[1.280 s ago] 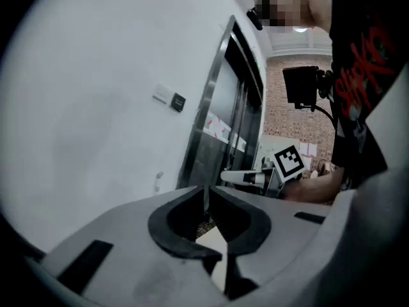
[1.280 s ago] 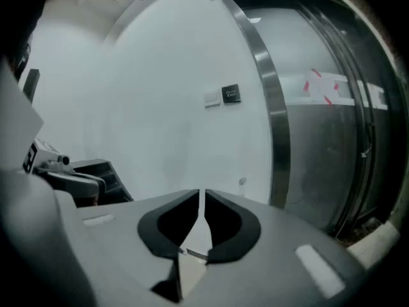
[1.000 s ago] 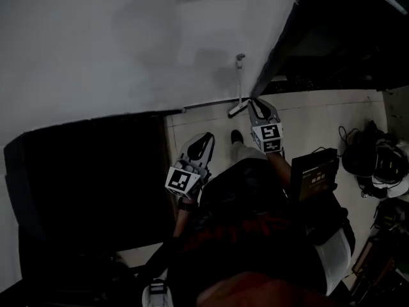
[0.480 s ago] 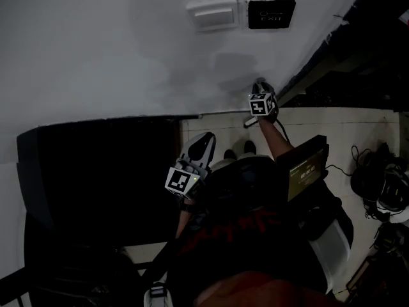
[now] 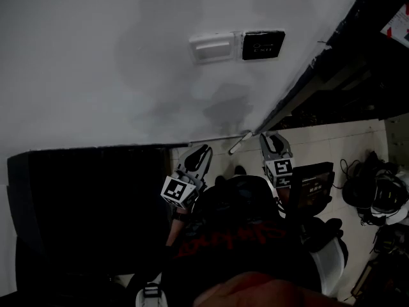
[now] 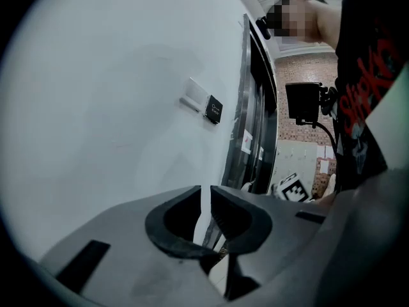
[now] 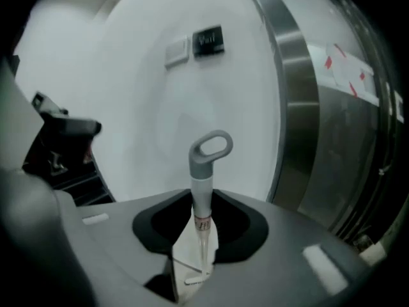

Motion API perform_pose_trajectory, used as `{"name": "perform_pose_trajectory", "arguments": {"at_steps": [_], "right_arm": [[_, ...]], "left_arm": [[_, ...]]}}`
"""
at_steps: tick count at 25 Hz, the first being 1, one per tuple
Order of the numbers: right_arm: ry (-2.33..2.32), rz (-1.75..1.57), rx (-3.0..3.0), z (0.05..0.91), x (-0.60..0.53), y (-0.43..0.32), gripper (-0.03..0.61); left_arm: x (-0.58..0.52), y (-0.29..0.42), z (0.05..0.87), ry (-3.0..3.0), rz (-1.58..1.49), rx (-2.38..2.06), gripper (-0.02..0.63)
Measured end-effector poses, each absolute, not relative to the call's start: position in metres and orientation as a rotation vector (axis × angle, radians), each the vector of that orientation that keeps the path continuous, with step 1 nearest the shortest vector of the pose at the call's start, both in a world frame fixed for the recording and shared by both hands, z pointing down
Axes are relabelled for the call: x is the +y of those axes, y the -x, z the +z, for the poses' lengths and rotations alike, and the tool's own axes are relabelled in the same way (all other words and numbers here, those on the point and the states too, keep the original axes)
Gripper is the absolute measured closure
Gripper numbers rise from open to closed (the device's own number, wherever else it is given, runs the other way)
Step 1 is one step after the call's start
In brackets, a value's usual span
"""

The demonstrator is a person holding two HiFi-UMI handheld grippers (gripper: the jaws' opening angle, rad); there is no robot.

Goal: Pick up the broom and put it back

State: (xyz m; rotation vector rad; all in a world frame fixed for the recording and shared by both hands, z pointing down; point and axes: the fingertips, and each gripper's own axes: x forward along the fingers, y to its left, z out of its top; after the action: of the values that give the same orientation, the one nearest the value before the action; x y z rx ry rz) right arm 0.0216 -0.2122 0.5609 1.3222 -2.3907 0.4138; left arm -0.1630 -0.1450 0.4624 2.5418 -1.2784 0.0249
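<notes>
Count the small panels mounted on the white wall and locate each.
2. A white panel sits high on the wall in the head view; a black panel is immediately to its right. More could lie outside the pictures.

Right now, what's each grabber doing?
Left gripper: open a crack, empty.
Right gripper: open, jaws just been closing, holding nothing; broom stands free ahead.

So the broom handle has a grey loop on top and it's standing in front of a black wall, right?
Not quite. The wall behind the broom handle is white, not black. The right gripper view shows this best, with the handle standing out against the pale wall. The rest is right: the handle does have a grey loop on top.
</notes>
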Motion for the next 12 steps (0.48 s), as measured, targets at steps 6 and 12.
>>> {"name": "perform_pose_trajectory", "arguments": {"at_steps": [6,12], "right_arm": [[-1.334,0.298,-2.623,0.423,-0.192,-0.022,0.486],[-1.266,0.273,-2.712,0.377,-0.182,-0.013,0.488]], "left_arm": [[-0.161,0.143,0.456,-2.655,0.0,-1.177,0.566],[-0.161,0.13,0.452,-2.669,-0.028,-1.119,0.566]]}}
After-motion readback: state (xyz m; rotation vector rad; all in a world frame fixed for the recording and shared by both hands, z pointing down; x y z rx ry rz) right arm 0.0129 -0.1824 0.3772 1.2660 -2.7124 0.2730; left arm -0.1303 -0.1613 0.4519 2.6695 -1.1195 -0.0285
